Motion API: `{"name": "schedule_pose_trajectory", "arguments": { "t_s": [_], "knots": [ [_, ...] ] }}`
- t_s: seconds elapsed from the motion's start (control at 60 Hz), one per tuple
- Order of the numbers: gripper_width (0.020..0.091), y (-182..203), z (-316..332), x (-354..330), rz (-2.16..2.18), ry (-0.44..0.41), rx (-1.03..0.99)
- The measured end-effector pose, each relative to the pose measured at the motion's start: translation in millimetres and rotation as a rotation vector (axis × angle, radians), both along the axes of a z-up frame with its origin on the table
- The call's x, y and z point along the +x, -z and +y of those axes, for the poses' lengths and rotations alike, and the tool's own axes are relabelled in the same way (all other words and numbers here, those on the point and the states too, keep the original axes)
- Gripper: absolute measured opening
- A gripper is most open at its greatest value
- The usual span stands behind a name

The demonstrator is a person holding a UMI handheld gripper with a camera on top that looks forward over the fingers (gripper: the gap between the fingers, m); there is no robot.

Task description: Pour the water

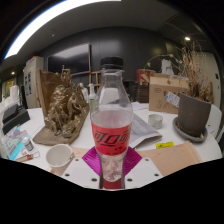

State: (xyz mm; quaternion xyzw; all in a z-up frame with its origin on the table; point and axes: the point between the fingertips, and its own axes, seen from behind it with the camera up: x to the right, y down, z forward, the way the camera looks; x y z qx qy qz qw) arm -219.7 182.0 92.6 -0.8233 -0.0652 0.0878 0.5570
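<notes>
The gripper (pixel 110 172) is squeezing the bottle (pixel 111 120) between its pink pads (pixel 95 160) and holding it upright, near the small white cup (pixel 59 156). Tipping too fast — water could be missing the cup and splashing the table (pixel 185 152).

The only lettering in view sits on the red label (pixel 111 133) wrapped around the clear plastic bottle (pixel 111 118) — dark, slanted script running across the red band, too small and blurred to be read as a word or a brand. A yellow tag (pixel 165 145) lies on the desk (pixel 185 152) beside the bottle, but no characters can be made out on it. No numbers or signs are legible elsewhere.
</notes>
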Motion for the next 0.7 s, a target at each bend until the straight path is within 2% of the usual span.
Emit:
{"name": "schedule_pose_trajectory", "arguments": {
  "t_s": [0.15, 0.283, 0.333, 0.467, 0.483, 0.55, 0.6, 0.7],
  "knots": [
    [0.0234, 33.0, -0.3, 1.6, -0.012, 0.009, -0.043],
    [0.0239, 33.0, -0.5, 1.2, -0.02, 0.014, -0.024],
    [0.0288, 32.5, -0.4, 1.1, -0.024, 0.016, -0.023],
    [0.0498, 34.6, -8.0, 3.2, -0.034, 0.036, -0.063],
    [0.0555, 35.4, -9.8, 4.5, -0.035, 0.043, -0.074],
    [0.0872, 36.3, -20.6, 8.1, -0.033, 0.068, -0.117],
    [0.0842, 29.8, -30.9, 11.7, -0.03, 0.086, -0.136],
    [0.0855, 10.7, -60.8, 17.3, -0.049, 0.12, -0.157]
  ]
}}
